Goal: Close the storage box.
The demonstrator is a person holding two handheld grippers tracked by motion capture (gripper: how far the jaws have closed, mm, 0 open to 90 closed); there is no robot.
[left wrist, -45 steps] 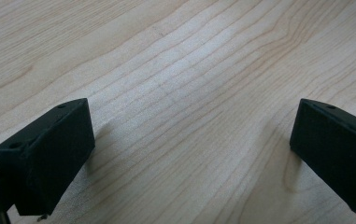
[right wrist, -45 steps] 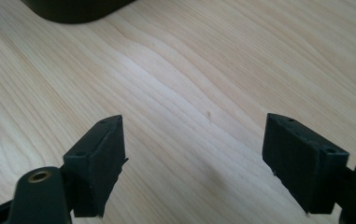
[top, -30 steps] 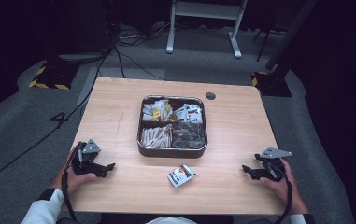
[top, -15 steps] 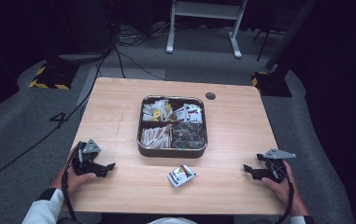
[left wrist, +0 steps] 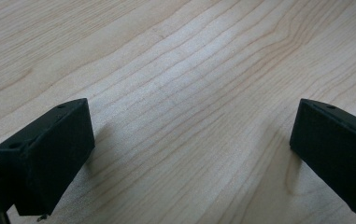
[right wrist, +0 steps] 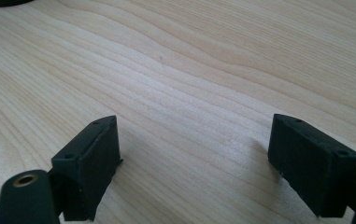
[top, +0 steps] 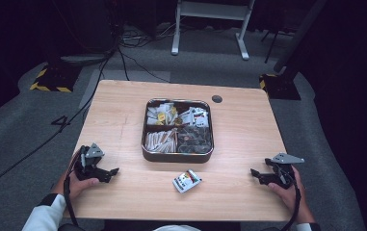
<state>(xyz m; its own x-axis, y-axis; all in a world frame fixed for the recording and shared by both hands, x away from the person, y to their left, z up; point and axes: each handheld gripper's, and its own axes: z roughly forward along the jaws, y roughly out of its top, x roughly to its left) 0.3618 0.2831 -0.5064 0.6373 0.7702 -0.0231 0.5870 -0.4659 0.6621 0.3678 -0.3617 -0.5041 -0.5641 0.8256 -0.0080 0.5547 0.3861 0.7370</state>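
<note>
Tools parked, jaws apart and empty: left tool and right tool rest on the bench, sachet lying loose between them just before the tin; next, probably, one tool reaches inward to pinch it.

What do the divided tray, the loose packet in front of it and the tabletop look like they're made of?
Tray: probably metal, its rim shiny and reflective.
Packet: likely glossy printed foil or plastic film, white with coloured print, slightly crinkled; too small to be sure.
Tabletop: light wood or wood-look laminate, matte, with clear grain lines in both gripper views.
</note>
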